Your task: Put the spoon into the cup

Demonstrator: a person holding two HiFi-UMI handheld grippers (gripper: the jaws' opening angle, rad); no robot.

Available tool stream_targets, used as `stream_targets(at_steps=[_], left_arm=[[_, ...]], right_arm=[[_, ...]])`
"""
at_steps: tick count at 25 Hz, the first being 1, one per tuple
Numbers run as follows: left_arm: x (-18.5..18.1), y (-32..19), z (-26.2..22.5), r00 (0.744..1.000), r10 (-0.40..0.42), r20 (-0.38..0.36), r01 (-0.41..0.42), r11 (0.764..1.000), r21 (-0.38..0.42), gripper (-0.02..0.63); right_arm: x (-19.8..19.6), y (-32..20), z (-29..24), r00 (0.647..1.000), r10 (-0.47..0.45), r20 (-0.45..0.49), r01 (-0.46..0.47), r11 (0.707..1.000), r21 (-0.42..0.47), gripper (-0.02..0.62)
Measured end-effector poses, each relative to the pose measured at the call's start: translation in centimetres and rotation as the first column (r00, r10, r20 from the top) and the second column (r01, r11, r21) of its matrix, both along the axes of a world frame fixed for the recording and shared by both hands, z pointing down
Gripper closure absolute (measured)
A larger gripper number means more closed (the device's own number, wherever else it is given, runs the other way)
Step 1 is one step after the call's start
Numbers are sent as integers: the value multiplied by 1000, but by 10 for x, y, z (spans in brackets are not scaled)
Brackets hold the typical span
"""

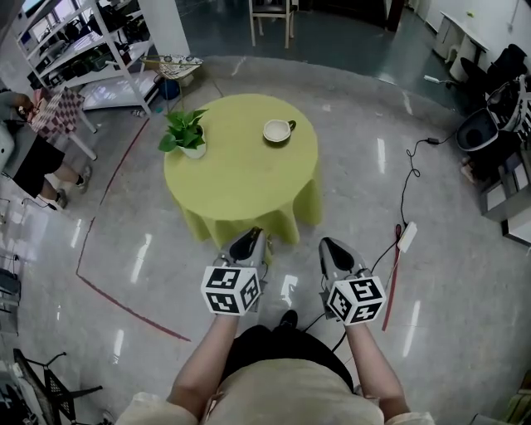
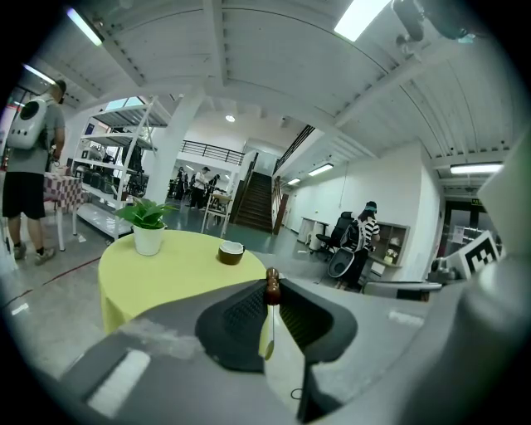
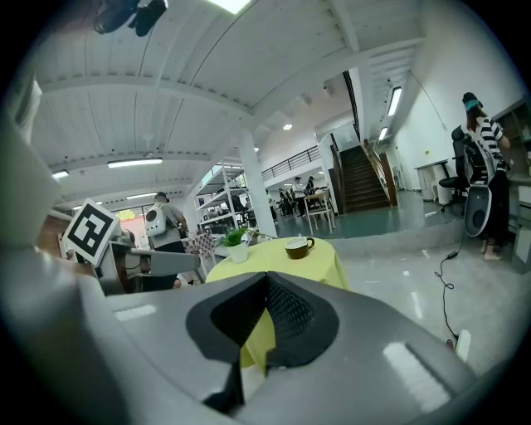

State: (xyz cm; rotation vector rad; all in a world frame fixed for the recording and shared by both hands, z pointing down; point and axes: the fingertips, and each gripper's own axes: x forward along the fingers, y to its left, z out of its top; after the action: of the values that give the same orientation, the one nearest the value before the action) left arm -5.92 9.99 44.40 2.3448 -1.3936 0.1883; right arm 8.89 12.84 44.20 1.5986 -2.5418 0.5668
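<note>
Yellow table point(image 1: 241, 178) with cup point(image 1: 278, 130), plant point(image 1: 184, 133)

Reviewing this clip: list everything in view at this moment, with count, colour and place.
table: 1, round, yellow-green cloth, ahead on the floor
plant: 1, green in a white pot, table's left side
cup: 1, white inside, table's right side
spoon: 1, brown-ended handle, between the left gripper's jaws
shelves: 1 rack, white, far left
chair: 1, pale wood, beyond the table
power strip: 1, white, floor at right
bystander: 1, dark shorts, left edge
left gripper: grey, shut on spoon
right gripper: grey, jaws together, empty
</note>
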Motion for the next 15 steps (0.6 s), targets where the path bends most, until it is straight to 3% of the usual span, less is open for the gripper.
stream_targets(at_steps=[15], left_arm=[[2, -27, 4, 1000, -29, 6, 30, 999, -17, 559]], right_arm=[[9, -24, 5, 1000, -16, 4, 16, 1000, -15, 594]])
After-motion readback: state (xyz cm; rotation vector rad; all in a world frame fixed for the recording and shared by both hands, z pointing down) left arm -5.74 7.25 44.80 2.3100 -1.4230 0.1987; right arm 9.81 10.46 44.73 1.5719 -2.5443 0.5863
